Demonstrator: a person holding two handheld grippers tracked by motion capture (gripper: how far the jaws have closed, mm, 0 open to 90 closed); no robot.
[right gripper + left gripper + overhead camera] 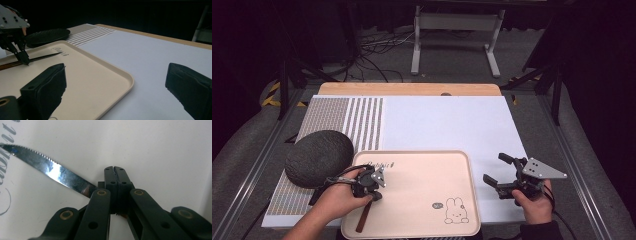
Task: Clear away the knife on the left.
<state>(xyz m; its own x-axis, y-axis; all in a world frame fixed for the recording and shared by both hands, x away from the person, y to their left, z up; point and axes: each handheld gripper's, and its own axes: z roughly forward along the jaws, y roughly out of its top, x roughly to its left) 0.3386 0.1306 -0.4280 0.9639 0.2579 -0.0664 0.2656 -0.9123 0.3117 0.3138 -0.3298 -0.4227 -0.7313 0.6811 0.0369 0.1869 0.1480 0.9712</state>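
- Knife (pixel 53 171), serrated blade and brown handle, lies on the beige tray (pixel 427 170) near the tray's left edge, handle toward the near-left corner.
- Left gripper (pixel 115 173) has its jaws pressed together on the knife where blade meets handle.
- Right gripper (pixel 499 172), jaws spread wide, hovers over the white mat (pixel 452 125) just beside the tray's right edge.
- Dark round plate (pixel 319 157) sits by the tabletop's left edge.

Light: we see the white table cover (pixel 447 125) brightly lit, its surroundings dark.
Glare: we find bright reflections on the knife blade (pixel 52 171).
Focus: our near black jaws blur in the right gripper view.
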